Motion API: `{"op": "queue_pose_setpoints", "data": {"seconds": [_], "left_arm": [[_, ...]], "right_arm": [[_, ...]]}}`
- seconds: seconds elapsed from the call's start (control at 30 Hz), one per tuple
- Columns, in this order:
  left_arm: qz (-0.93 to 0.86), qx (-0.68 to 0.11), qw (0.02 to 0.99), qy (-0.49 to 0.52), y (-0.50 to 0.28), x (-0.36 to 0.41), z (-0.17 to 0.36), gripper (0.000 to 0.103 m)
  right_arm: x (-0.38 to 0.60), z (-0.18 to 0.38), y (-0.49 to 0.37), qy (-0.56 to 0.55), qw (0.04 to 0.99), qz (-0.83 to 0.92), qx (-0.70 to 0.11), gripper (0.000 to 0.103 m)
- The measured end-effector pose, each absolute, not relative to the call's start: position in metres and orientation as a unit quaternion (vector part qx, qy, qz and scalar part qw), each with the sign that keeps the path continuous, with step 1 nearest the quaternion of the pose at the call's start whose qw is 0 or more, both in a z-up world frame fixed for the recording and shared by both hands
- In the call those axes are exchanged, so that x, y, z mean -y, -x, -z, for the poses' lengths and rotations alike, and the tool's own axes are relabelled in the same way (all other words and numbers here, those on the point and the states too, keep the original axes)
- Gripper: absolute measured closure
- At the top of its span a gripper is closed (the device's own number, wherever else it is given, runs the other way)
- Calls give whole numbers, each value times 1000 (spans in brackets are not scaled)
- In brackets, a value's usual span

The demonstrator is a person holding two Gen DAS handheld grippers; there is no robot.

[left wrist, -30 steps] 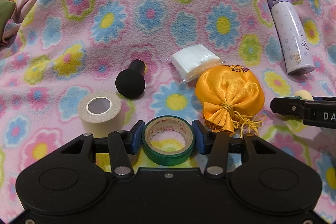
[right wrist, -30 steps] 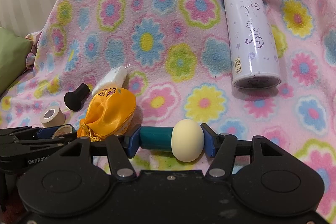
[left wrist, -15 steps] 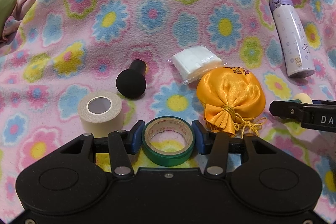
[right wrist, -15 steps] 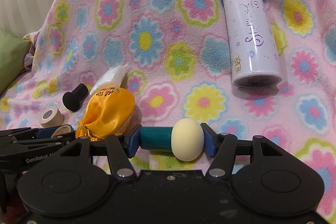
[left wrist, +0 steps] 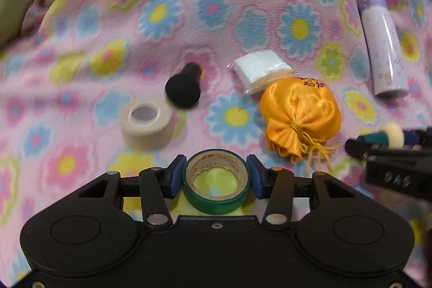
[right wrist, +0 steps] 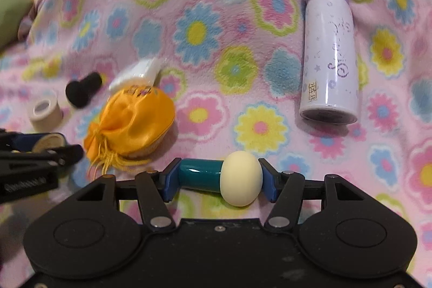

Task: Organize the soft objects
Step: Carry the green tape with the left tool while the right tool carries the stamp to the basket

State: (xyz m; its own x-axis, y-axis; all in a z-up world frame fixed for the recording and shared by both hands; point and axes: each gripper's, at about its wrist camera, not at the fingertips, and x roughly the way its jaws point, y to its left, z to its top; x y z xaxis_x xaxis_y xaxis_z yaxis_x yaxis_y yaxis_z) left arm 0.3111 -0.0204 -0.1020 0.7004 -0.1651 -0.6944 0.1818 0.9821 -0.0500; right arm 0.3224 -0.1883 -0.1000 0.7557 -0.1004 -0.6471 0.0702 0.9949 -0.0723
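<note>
My left gripper (left wrist: 216, 178) is shut on a green tape roll (left wrist: 217, 184), held just above the flowered blanket (left wrist: 229, 12). A cream-headed sponge applicator with a teal handle (right wrist: 220, 178) lies crosswise between the blue pads of my right gripper (right wrist: 220, 178), which is shut on it. Between the two grippers rests an orange satin drawstring pouch (left wrist: 301, 115) (right wrist: 135, 123). Behind the pouch lies a white packet of cotton pads (left wrist: 262, 70) (right wrist: 137, 73). A black sponge applicator (left wrist: 183, 89) (right wrist: 81, 91) and a beige tape roll (left wrist: 147, 123) (right wrist: 44, 111) sit to the left.
A white and purple bottle (right wrist: 330, 56) (left wrist: 382, 45) lies on its side at the right. A green cushion (left wrist: 13, 7) shows at the far left edge. The blanket rises in folds toward the back.
The right gripper with the applicator has rolled and shifted, so the bottle now stands more upright in its view. The left view has tilted slightly and blurred; both grips are unchanged.
</note>
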Motion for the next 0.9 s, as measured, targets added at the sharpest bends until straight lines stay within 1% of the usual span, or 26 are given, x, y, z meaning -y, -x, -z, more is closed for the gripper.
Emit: {"op": "queue_pose_setpoints", "data": {"seconds": [0.17, 0.4, 0.6, 0.73, 0.9], "left_arm": [[98, -415, 904, 2, -295, 10, 82, 55], [86, -435, 896, -2, -269, -2, 32, 55], [121, -467, 876, -4, -232, -5, 11, 55], [146, -481, 864, 3, -203, -8, 8, 55], [154, -513, 844, 6, -171, -12, 18, 55]], "right_arm": [[197, 81, -304, -10, 925, 31, -379, 45], [203, 12, -254, -56, 939, -16, -339, 45], [210, -36, -208, -128, 926, -71, -349, 45], [202, -43, -173, -114, 918, -91, -368, 45], [194, -28, -135, -106, 892, -115, -424, 45]]}}
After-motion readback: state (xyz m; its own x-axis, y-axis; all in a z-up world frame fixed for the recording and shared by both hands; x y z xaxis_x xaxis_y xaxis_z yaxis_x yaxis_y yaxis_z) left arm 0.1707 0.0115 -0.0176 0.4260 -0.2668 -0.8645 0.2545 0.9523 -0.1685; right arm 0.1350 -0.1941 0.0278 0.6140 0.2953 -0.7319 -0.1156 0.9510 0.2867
